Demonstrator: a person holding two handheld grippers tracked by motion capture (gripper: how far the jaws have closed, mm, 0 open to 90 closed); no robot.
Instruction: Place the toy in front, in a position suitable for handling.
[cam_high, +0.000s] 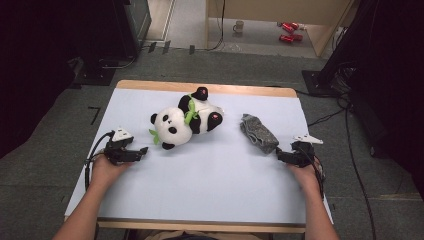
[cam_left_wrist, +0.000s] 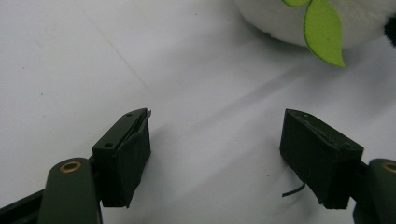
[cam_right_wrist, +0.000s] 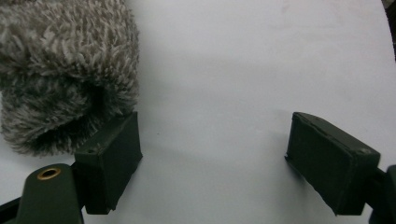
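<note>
Black-and-white plush panda with green leaf (cam_high: 182, 121): mid-table. Grey fuzzy cloth bundle (cam_high: 258, 132) right of panda, nothing between. Left gripper (cam_high: 142, 151) and right gripper (cam_high: 280, 154): jaws apart, empty; the right's one jaw touches the bundle.

1. Plush panda (cam_high: 185, 121): black and white, green leaf at the neck, pink paw pad; lying on its side above the centre of the frame, head toward the lower left, legs toward the upper right.
2. Grey fuzzy cloth (cam_high: 258, 132): rolled into a bundle, lying slantwise right of centre, well apart from the panda.
</note>
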